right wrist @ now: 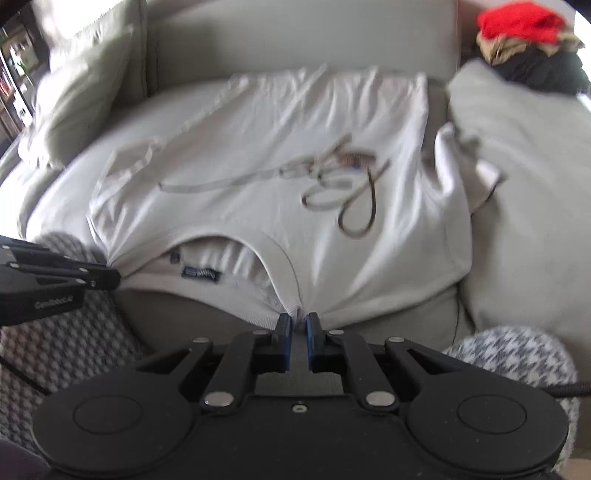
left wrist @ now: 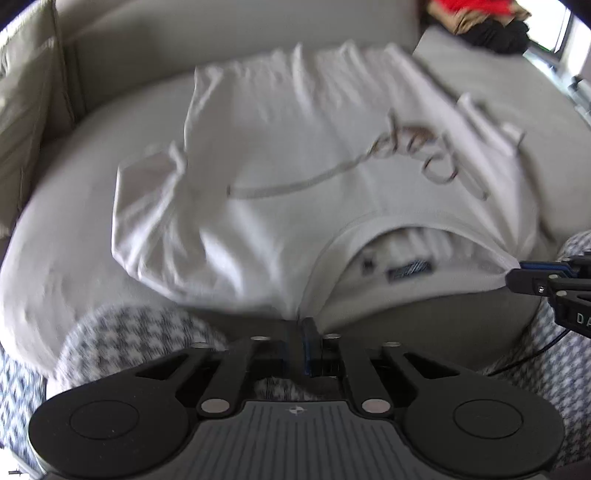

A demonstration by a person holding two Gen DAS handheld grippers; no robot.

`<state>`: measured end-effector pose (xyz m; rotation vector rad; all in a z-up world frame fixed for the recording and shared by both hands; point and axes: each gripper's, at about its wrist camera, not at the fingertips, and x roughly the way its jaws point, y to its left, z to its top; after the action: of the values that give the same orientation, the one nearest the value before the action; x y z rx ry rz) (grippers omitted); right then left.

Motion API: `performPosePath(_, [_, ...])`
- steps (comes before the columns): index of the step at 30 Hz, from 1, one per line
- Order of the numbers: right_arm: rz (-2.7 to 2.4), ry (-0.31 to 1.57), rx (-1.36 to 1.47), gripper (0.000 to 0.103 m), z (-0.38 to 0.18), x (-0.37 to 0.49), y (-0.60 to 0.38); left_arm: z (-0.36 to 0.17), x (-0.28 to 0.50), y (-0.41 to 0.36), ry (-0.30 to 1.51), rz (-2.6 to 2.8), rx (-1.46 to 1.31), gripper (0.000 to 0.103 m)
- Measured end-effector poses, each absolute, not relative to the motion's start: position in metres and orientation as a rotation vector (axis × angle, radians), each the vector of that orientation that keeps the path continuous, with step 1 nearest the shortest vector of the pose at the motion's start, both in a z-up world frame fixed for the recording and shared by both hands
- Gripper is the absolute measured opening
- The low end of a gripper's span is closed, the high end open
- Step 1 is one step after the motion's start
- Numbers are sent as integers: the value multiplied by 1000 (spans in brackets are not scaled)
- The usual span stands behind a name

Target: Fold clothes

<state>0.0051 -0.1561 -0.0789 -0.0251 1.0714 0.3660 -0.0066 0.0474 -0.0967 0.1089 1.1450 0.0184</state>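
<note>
A grey sofa (right wrist: 295,33) fills both views, and spread over its seat cushion lies a white T-shirt (right wrist: 258,147) — front side up, with a looping script print across the chest. Its hem reaches toward the backrest; its collar lies at the front edge of the seat, nearest the person, whose houndstooth-patterned knees (left wrist: 122,332) show just below that edge.

The step in hand looks like the opening grab: both claws have taken the shirt at the shoulder line, one on each side of the neck opening (right wrist: 221,266). The left claw (left wrist: 308,325) is clenched on a pinch of white fabric at the collar's left end. The right claw (right wrist: 297,321) grips a small bunch of fabric at the collar's right end, its blue pads nearly together with cloth between them.

From here the next move would likely be to lift both corners evenly and carry them toward the hem, keeping the cloth taut so it folds without bunching.

A pile of red, tan and black clothes (right wrist: 524,40) sits at the far right corner — apart from the shirt.
</note>
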Motion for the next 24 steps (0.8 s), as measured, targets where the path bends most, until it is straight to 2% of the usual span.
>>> performPosePath(2, [378, 1097, 16, 14, -82, 4, -160, -103, -9, 52, 1173, 44, 103, 6])
performPosePath(3, [393, 1090, 43, 22, -79, 2, -163, -104, -10, 55, 1181, 48, 92, 10])
performPosePath(5, [410, 1056, 86, 36, -69, -2, -173, -96, -18, 63, 1155, 6, 33, 26])
performPosePath(6, [417, 1039, 107, 36, -63, -4, -178, -90, -21, 65, 1130, -7, 19, 35])
performPosePath(8, [416, 1001, 154, 36, -54, -2, -189, -78, -25, 67, 1071, -6, 28, 37])
performPosePath(10, [378, 956, 190, 35, -49, 3, -198, -69, -20, 65, 1022, 4, 24, 43])
performPosePath(12, [335, 950, 212, 23, -50, 16, -199, -65, -6, 62, 1011, 34, 19, 46])
performPosePath(13, [324, 952, 224, 22, -52, 23, -198, -65, 3, 60, 1010, 49, 22, 48])
performPosePath(20, [271, 980, 191, 22, -72, 66, -182, -92, 46, 45, 1045, 103, 89, 52])
performPosePath(24, [259, 1055, 151, 22, -92, 62, -179, -103, 28, 49, 1070, 115, 73, 64])
